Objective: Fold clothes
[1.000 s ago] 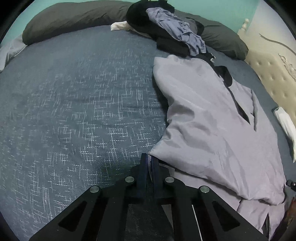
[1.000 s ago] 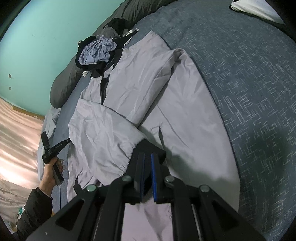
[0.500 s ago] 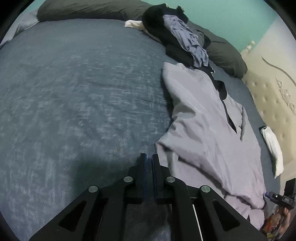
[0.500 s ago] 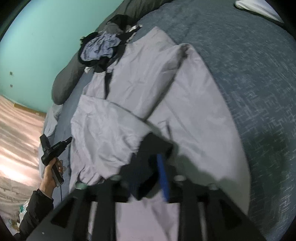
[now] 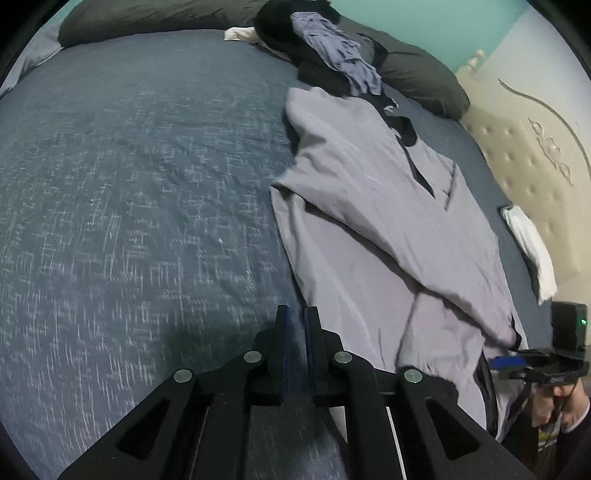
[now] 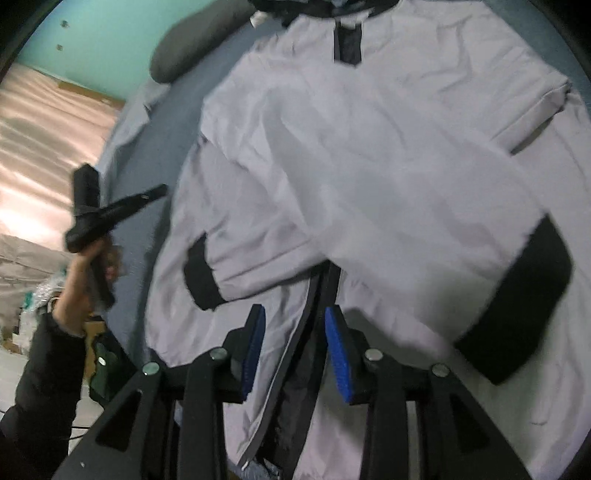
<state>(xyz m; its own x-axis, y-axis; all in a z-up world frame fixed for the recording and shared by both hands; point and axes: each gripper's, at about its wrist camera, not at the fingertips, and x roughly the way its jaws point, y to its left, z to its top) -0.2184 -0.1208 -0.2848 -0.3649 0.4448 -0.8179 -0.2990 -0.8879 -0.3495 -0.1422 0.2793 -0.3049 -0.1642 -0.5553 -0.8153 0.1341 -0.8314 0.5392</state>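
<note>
While my left claw (image 5: 294, 325) is nearly pressed together, empty, over the bed (image 5: 129, 192), my right claw (image 6: 295, 332) hangs spread above the grey jacket (image 6: 369, 155) at frame centre.

**Setting: home bedroom**

A bed is filling both views, its dark blue patterned bedspread (image 5: 140, 192) lying flat. Long dark grey pillows (image 5: 421, 79) are lying along the far edge against a teal wall (image 5: 417, 18). A cream tufted headboard (image 5: 532, 177) with carved scrollwork is standing at the right side. A heap of dark clothes (image 5: 314, 44) is sitting on the pillows, and a pale grey jacket (image 5: 388, 221) is lying spread on the bedspread.
</note>
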